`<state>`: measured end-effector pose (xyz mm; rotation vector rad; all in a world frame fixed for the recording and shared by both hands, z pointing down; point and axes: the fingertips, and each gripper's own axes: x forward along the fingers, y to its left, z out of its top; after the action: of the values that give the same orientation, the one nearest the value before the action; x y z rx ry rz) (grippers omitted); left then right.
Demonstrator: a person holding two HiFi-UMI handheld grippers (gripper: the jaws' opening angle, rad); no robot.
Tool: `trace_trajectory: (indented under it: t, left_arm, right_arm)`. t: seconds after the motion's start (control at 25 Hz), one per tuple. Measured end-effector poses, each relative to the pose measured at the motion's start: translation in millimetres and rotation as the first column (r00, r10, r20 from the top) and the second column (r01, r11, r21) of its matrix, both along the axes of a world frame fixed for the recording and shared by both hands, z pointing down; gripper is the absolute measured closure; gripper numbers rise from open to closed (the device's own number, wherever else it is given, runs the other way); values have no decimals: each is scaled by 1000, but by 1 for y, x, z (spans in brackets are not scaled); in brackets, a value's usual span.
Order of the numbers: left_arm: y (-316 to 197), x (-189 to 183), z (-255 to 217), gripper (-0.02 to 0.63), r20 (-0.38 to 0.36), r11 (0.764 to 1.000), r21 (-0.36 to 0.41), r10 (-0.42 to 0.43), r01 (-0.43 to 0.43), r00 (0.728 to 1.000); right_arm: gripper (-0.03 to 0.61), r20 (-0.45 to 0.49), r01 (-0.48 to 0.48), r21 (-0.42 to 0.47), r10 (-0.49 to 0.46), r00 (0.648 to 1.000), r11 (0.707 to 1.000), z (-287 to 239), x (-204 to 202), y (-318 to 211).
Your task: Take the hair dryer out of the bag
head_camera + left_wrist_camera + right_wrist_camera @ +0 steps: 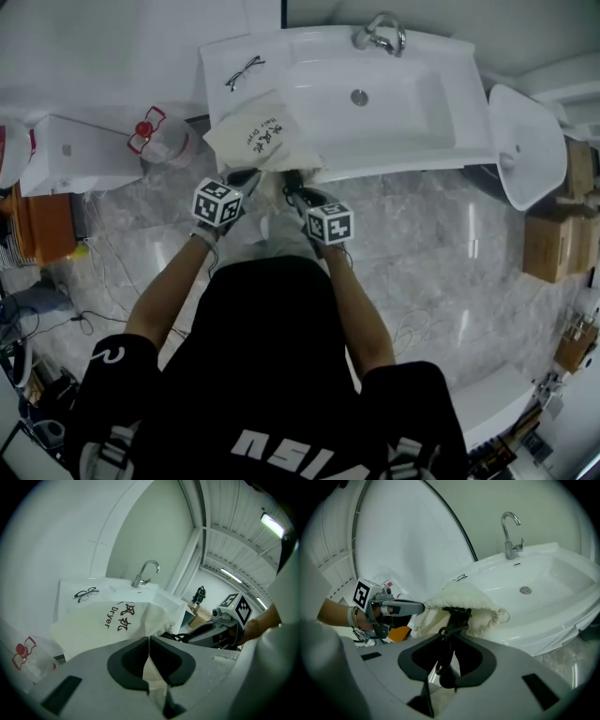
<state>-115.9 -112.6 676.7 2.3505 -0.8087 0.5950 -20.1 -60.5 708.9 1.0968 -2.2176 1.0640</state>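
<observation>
Cream cloth bag [262,141], left tongs [149,654]; probably looped black cord [448,637], right tongs [449,667]

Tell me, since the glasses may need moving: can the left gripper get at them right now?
Probably not yet: the left gripper is shut on the bag cloth, and the bag lies between it and the glasses on the sink ledge.

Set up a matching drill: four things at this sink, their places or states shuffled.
1. black-framed eyeglasses
2. chrome faucet
3. cream cloth bag
4. black hair dryer

A. clamped in the right tool
B. at the white sink's back rim
C. pinched by the left tool
D. lying on the sink's left ledge

Pairs: 1-D, 2-B, 3-C, 4-A
</observation>
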Motion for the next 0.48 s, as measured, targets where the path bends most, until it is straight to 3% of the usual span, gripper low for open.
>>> trace_trajectory:
  t: [0.08,0.16,0.2,0.48]
  left_arm:
    - [2,1,0,603,4,1000,0,5,-5,1000]
    - [3,2,0,603,5,1000,-1,9,-9,1000]
    - [4,2,1,603,5,1000,-1,11,-11,1000]
    - [5,4,-6,603,-34,1000,-9,24,-25,999]
  right_arm:
    - [463,-30,0,4,0,1000,1000,-1,-1,-2]
    - [341,-50,-3,5,3,999,1000,-1,-3,-8]
    - [314,-56,-8,9,9,998,1000,-1,-4,-12]
    - [299,-145,-52,44,58,988,998,3,-12,-50]
